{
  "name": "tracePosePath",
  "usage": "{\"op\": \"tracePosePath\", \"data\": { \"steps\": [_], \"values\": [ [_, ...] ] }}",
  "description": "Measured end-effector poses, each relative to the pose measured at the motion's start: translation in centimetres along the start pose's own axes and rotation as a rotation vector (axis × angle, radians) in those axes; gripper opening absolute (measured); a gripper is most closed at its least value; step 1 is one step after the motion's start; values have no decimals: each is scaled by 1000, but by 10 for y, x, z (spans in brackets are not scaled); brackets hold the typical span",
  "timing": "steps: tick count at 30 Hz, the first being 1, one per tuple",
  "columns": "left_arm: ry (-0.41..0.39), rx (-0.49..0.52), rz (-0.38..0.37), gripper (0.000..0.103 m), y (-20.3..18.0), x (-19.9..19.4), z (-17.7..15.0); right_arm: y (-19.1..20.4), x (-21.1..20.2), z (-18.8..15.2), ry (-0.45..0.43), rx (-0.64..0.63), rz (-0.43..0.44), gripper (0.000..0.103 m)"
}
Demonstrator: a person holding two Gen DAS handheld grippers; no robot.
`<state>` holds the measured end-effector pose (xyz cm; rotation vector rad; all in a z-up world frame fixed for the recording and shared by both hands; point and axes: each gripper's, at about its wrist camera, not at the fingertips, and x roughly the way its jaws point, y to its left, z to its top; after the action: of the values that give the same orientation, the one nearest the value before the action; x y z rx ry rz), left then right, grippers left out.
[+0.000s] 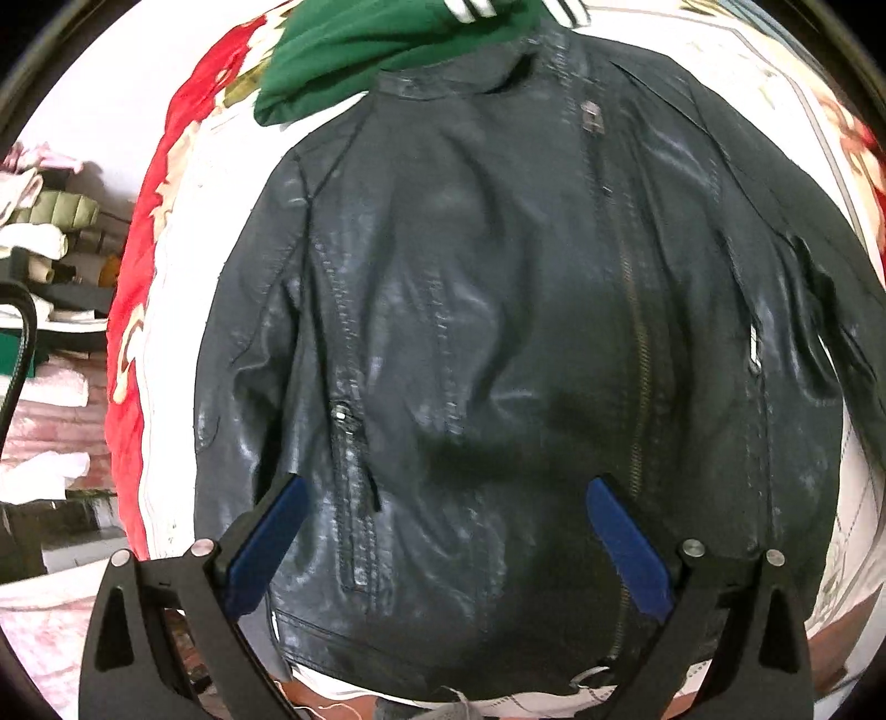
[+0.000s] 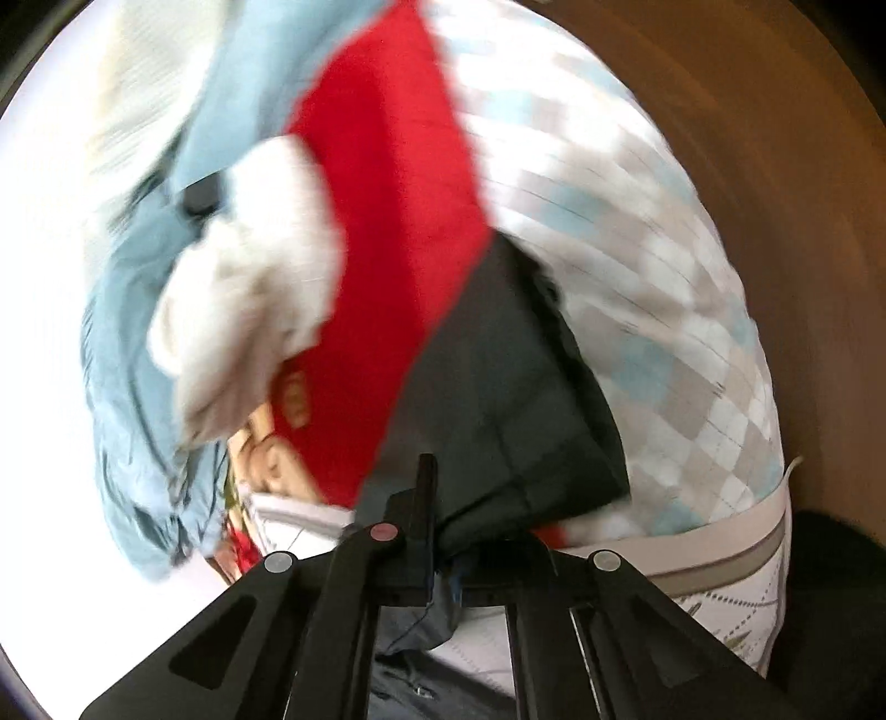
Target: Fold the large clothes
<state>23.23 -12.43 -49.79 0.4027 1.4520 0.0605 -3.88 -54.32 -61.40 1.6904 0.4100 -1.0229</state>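
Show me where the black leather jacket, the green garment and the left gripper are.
black leather jacket (image 1: pixel 498 332): left wrist view, on its front panel.
green garment (image 1: pixel 376 50): left wrist view, on its folded body above the collar.
left gripper (image 1: pixel 443 487): left wrist view, midway between its blue-padded fingertips.

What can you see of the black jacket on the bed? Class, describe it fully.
The black jacket looks like shiny, creased leather. It lies spread flat, front up, collar away from the camera, on a white and red floral bedcover. An off-centre zip runs down its front, with zipped side pockets and stitched seams. A green garment overlaps its collar. The left tongs hover open above its hem; the blurred right view shows the right tongs shut on dark fabric.
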Motion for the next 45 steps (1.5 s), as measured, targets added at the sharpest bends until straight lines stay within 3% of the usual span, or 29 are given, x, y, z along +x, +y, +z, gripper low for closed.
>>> {"op": "tracePosePath", "data": {
  "steps": [5,8,12,16,18,19,24,25,27,29,30,32,33,35,38,40,43,45],
  "values": [
    [-5,-75,-11,103,32,7,-1,103,-32,-32,-9,-288,56,3],
    [21,-140,-23,103,56,19,-6,158,-29,-74,29,-466,74,3],
    [46,-220,-25,103,89,32,-18,204,-15,-157,115,-702,75,3],
    [54,-308,-19,103,131,45,-32,244,28,-278,252,-962,64,3],
    [59,-351,-10,103,151,51,-42,241,40,-332,316,-1066,62,3],
    [63,-378,-4,103,164,56,-48,245,53,-375,357,-1148,60,3],
    [77,-478,25,103,209,74,-72,199,86,-536,489,-1537,-1,3],
    [79,-487,28,103,214,76,-75,182,100,-577,531,-1647,-37,3],
    [81,-510,38,103,226,83,-83,148,128,-614,636,-1781,-144,3],
    [80,-532,43,103,233,85,-89,119,153,-641,758,-1857,-257,14],
    [78,-547,39,103,237,84,-91,113,160,-642,817,-1859,-276,26],
    [69,-574,30,103,239,81,-94,115,152,-628,895,-1789,-231,38],
    [62,-585,25,103,238,79,-96,120,143,-611,900,-1753,-208,48],
    [56,-598,19,103,238,76,-98,126,128,-574,865,-1691,-194,58],
    [56,-629,15,103,226,71,-103,133,117,-499,724,-1651,-267,58],
    [64,-663,-7,103,210,69,-102,128,122,-451,613,-1685,-394,58],
    [81,-682,-27,103,179,79,-85,123,151,-398,549,-1726,-516,57],
    [76,-683,-26,103,161,82,-73,120,169,-382,521,-1776,-533,50]
  ]
}}
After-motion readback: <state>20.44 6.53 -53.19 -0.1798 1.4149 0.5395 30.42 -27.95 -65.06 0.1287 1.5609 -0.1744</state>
